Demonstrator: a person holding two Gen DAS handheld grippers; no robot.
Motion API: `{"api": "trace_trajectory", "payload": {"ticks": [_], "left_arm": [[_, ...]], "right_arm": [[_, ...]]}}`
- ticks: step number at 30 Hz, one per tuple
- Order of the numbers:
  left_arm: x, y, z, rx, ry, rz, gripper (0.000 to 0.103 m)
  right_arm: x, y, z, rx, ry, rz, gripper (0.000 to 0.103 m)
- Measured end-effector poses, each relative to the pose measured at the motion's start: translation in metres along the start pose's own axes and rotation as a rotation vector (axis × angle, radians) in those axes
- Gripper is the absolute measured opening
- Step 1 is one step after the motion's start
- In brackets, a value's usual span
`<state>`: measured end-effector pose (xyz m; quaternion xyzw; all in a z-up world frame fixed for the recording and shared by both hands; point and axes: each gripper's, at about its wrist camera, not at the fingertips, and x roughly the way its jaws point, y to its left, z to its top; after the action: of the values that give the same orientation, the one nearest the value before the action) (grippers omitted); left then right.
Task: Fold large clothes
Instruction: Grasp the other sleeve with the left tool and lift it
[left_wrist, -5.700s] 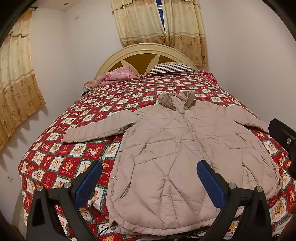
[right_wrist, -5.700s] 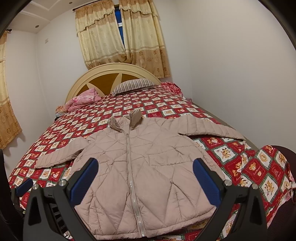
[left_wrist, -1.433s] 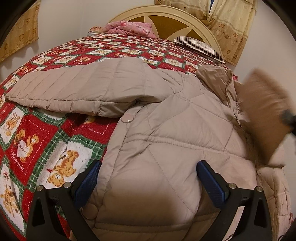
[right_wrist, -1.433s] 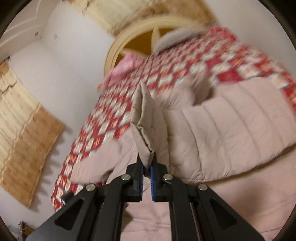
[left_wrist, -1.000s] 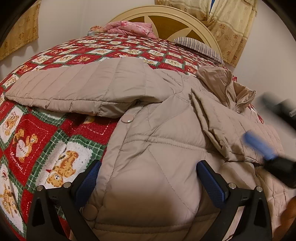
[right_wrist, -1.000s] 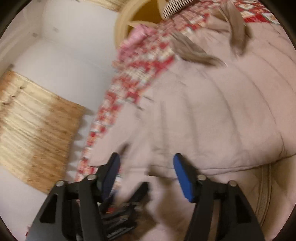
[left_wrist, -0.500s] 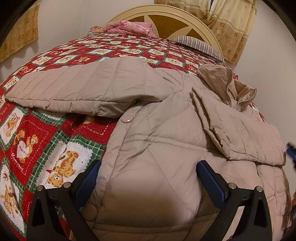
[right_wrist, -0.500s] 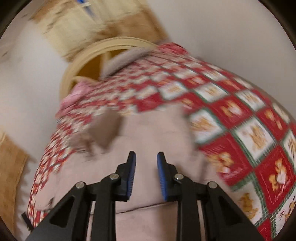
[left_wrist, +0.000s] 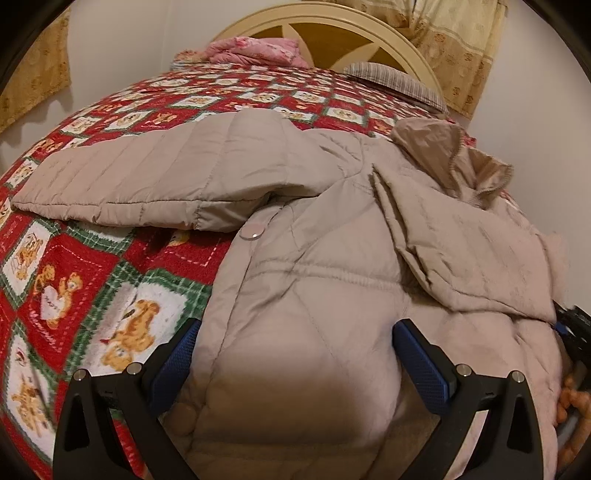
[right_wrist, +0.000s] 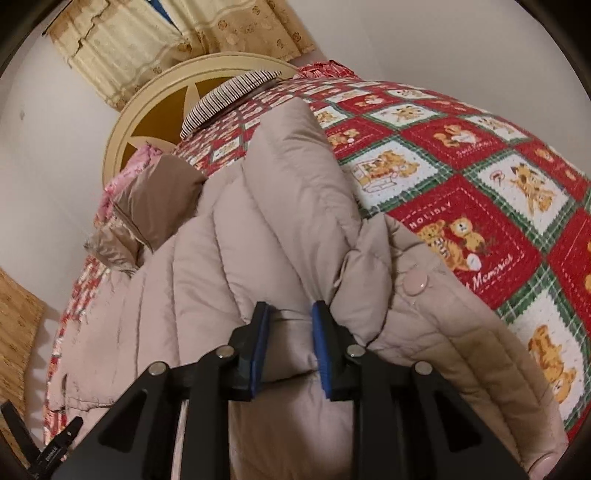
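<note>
A beige quilted jacket (left_wrist: 314, 295) lies front-up on the bed. Its right sleeve (left_wrist: 461, 251) is folded across the chest, and the other sleeve (left_wrist: 147, 173) stretches out to the left. My left gripper (left_wrist: 295, 326) stands open, straddling the jacket's lower left side without pressing it. In the right wrist view the jacket (right_wrist: 221, 258) fills the middle. My right gripper (right_wrist: 289, 314) has its jaws narrow, with a puffy fold near the shoulder pinched between the blue pads (right_wrist: 319, 332). The collar (right_wrist: 155, 199) lies beyond. The right gripper's tip (left_wrist: 572, 325) shows at the left view's right edge.
A red and green bear-print bedspread (left_wrist: 74, 277) covers the bed. At its head stand a cream headboard (left_wrist: 332, 33), a striped pillow (left_wrist: 395, 81) and a pink bundle (left_wrist: 251, 50). Curtains hang behind, and a pale wall runs close along the right side.
My right gripper let go of the sleeve, which now lies folded over the chest. It then swung to the jacket's right shoulder side and narrowed onto a fold there. The left gripper stayed put.
</note>
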<state>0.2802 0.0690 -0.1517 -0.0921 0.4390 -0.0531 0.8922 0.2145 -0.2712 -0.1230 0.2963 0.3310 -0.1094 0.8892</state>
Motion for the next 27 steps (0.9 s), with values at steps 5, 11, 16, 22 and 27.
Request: {"api": "trace_trajectory", "payload": {"ticks": [5,11,16,22,27], "left_arm": [[-0.057,0.059,0.014,-0.127,-0.16,0.014,0.102],[-0.08,0.191,0.057,-0.492,-0.277,0.26,0.102],[-0.036,0.27,0.079,-0.692,-0.207,0.358,0.102],[-0.001,0.278,0.084,-0.724,-0.191,0.353,0.097],[0.011,0.269,0.09,-0.631,-0.198,0.401,0.052]], "right_arm": [[-0.01,-0.011,-0.006,0.023,-0.022,0.104,0.05],[-0.013,0.006,-0.007,-0.055,-0.046,0.116,0.081],[-0.009,0.008,-0.007,-0.064,-0.037,0.099,0.081],[-0.006,0.011,-0.008,-0.074,-0.031,0.08,0.081],[-0.005,0.012,-0.009,-0.077,-0.03,0.072,0.081]]}}
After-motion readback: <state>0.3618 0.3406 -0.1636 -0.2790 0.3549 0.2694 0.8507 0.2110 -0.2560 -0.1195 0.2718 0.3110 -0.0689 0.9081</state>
